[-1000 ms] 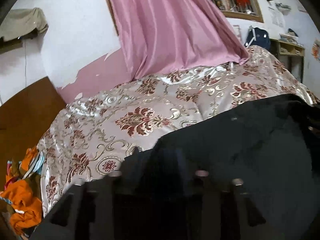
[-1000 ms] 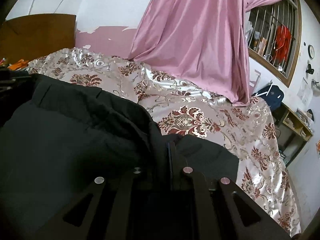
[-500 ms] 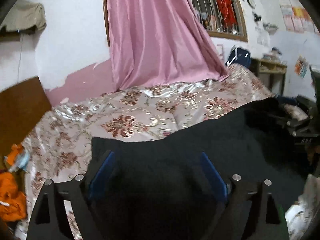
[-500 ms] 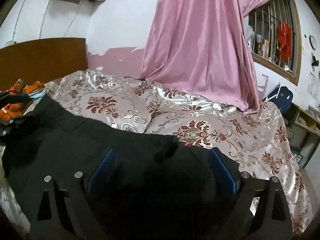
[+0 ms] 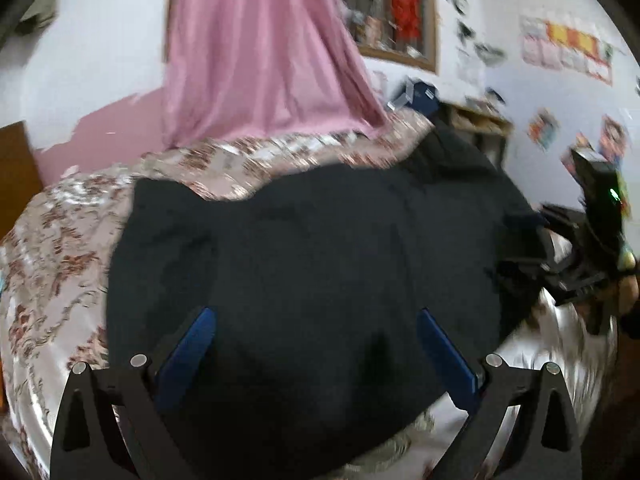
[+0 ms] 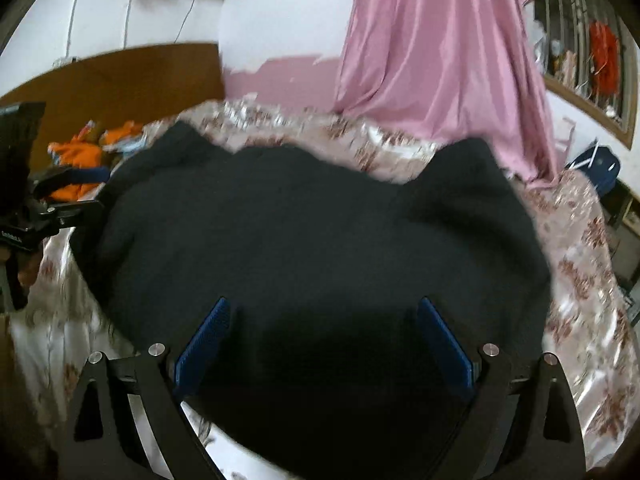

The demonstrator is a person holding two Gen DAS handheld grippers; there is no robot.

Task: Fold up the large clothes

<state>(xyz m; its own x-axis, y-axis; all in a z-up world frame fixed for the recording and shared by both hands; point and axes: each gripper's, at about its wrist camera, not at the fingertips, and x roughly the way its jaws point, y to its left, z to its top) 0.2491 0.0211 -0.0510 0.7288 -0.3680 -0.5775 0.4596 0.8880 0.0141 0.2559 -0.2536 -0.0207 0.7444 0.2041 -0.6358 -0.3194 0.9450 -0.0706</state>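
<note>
A large black garment [image 5: 320, 240] lies spread on the floral satin bedspread [image 5: 60, 240], folded over into a broad flat shape. My left gripper [image 5: 316, 314] hovers over its near edge, jaws still opening wide, blue pads [image 5: 192, 348] clear of the cloth. In the right wrist view the same garment [image 6: 300, 220] fills the middle. My right gripper [image 6: 325, 302] stands open above it, nothing pinched. The right gripper [image 5: 592, 264] shows at the garment's right end, the left gripper [image 6: 40, 200] at its left end.
A pink curtain [image 5: 260, 60] hangs down onto the bed's far side. A wooden headboard [image 6: 112, 76] and orange clothes [image 6: 76, 156] sit at the left end. A blue bag [image 5: 416, 96] and a shelf [image 5: 480, 124] stand past the right end. Bedspread [image 6: 580, 260] shows around the garment.
Both grippers were shut on the black cloth; they have opened, let it go and drawn back. The garment has dropped flat onto the bed.
</note>
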